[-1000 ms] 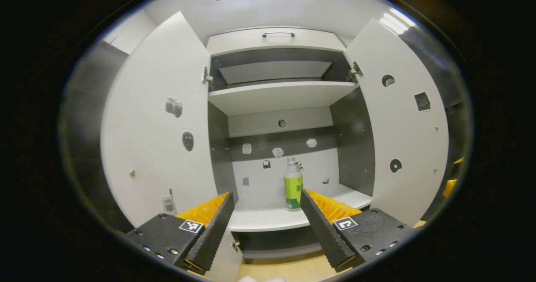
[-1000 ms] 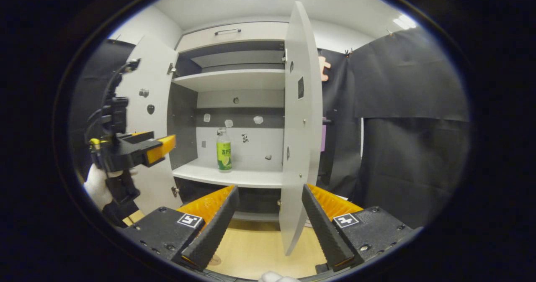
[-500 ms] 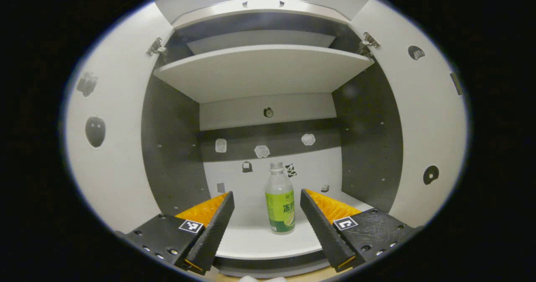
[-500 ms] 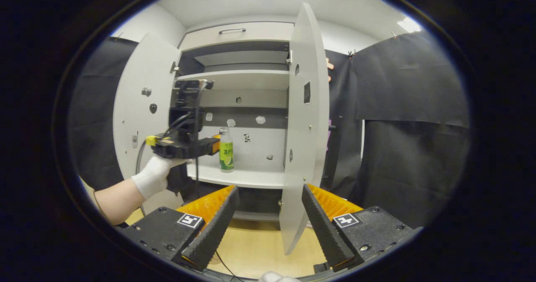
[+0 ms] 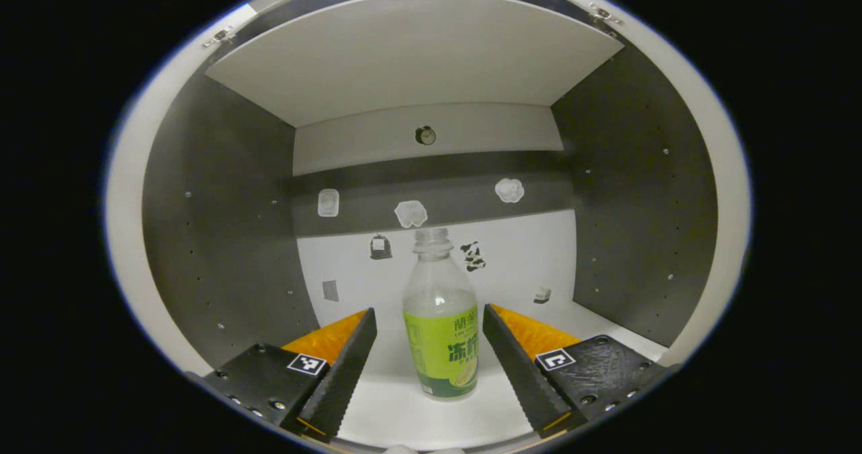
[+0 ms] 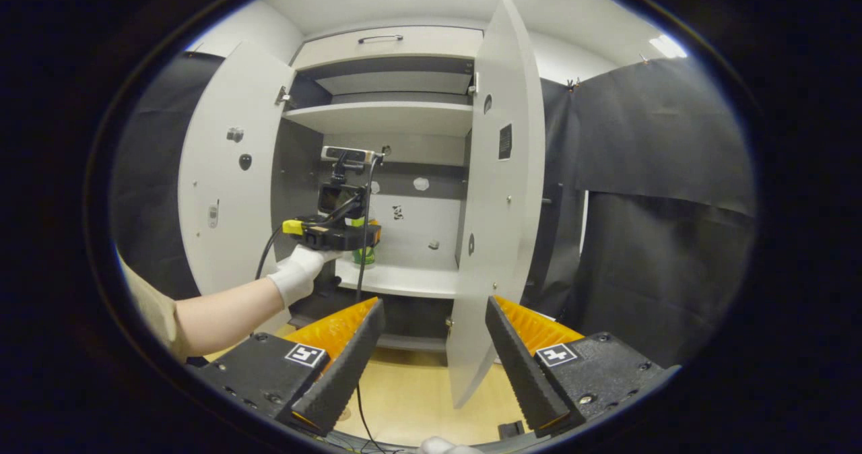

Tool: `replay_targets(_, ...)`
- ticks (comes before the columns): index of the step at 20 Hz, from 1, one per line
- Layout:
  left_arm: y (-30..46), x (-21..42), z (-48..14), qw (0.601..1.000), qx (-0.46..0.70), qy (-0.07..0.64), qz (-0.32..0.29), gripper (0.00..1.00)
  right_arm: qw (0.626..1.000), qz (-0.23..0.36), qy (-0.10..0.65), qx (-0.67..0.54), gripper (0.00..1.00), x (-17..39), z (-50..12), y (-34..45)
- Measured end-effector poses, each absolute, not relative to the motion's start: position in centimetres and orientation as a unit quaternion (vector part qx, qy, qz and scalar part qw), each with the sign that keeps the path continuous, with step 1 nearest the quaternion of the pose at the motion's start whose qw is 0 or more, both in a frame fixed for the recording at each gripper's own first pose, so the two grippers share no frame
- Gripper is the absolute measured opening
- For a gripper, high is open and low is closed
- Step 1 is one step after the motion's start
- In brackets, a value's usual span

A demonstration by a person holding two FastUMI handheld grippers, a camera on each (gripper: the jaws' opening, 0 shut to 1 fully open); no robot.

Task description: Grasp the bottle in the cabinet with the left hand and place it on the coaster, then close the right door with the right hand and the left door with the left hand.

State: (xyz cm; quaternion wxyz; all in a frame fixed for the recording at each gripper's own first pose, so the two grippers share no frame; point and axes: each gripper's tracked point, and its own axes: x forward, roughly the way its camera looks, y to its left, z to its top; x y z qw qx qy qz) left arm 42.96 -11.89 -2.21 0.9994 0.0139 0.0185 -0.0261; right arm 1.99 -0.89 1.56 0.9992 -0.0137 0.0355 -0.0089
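A clear plastic bottle (image 5: pixel 442 322) with a green label stands upright on the cabinet's lower shelf (image 5: pixel 417 413). My left gripper (image 5: pixel 429 366) is open inside the cabinet, one finger on each side of the bottle's lower half, neither touching it. In the right gripper view that left gripper (image 6: pixel 335 233) is held by a gloved hand (image 6: pixel 296 277) and hides most of the bottle (image 6: pixel 365 255). My right gripper (image 6: pixel 431 366) is open and holds nothing, out in front of the cabinet, with the open right door's (image 6: pixel 498 191) edge rising between its fingers farther off. The left door (image 6: pixel 225 171) stands open.
An upper shelf (image 5: pixel 411 56) runs overhead inside the cabinet, and dark side walls (image 5: pixel 222 218) close in on both sides. A wooden table top (image 6: pixel 411 400) lies below the cabinet. A cable (image 6: pixel 360 346) hangs from the left gripper. Black cloth (image 6: pixel 660 191) covers the right side.
My left gripper has moved forward into the cabinet until its fingers straddle the bottle. The right gripper has stayed nearly still and open.
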Motion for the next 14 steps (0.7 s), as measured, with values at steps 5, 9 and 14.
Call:
replay_targets(5, -11.6, 45.4, -3.5, 0.999, 0.001, 0.034, -0.020, 0.97, 0.999, -0.021, 0.041, -0.010, 0.99, 2.3, 1.2, -1.9)
replay_targets(9, -10.8, 46.7, -4.1, 0.999, -0.023, 0.044, -0.016, 0.81, 0.999, -0.027, 0.047, -0.005, 1.00, 2.4, 0.7, -2.4)
replay_targets(14, -10.1, 43.8, -2.6, 0.999, -0.021, 0.042, -0.027, 0.79, 0.999, -0.031, 0.045, 0.006, 0.99, 2.5, 0.4, -2.7)
